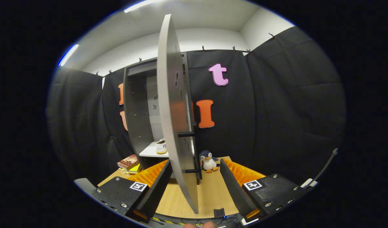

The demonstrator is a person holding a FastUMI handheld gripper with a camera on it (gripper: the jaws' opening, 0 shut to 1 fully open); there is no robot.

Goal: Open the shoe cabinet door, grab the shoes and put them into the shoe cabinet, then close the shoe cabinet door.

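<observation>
Standing edge-on between the spread, empty fingers of the gripper (195,186): shoe cabinet door (173,110), open. Beyond it, white shoe (161,146) on cabinet shelf (149,152).

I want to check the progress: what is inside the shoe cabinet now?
Inside the shoe cabinet, one light shoe stands on the white shelf. The open door, edge-on between the open gripper fingers, covers the right part, so a second shoe cannot be confirmed.
</observation>
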